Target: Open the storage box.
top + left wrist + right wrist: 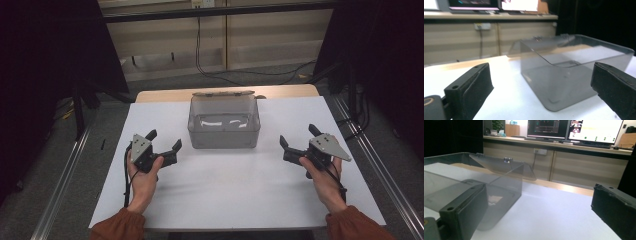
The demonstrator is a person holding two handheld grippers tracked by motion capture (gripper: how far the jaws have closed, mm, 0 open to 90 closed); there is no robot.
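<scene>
A clear grey plastic box point(224, 125) stands on the white table point(235, 185), its hinged lid folded back behind it. In the left gripper view the box point(574, 75) is ahead and to the right; in the right gripper view the box point(474, 185) is to the left. My left gripper point(164, 140) rests on the table left of the box, jaws wide apart and empty. My right gripper point(299, 136) sits right of the box, also open and empty. Inside the box nothing is clear beyond pale reflections.
The table's wooden far edge point(165, 95) shows behind the white sheet. Cables point(220, 70) lie on the floor beyond. Metal rails point(65, 175) run along both sides of the table. A bench with monitors point(574, 130) stands far behind.
</scene>
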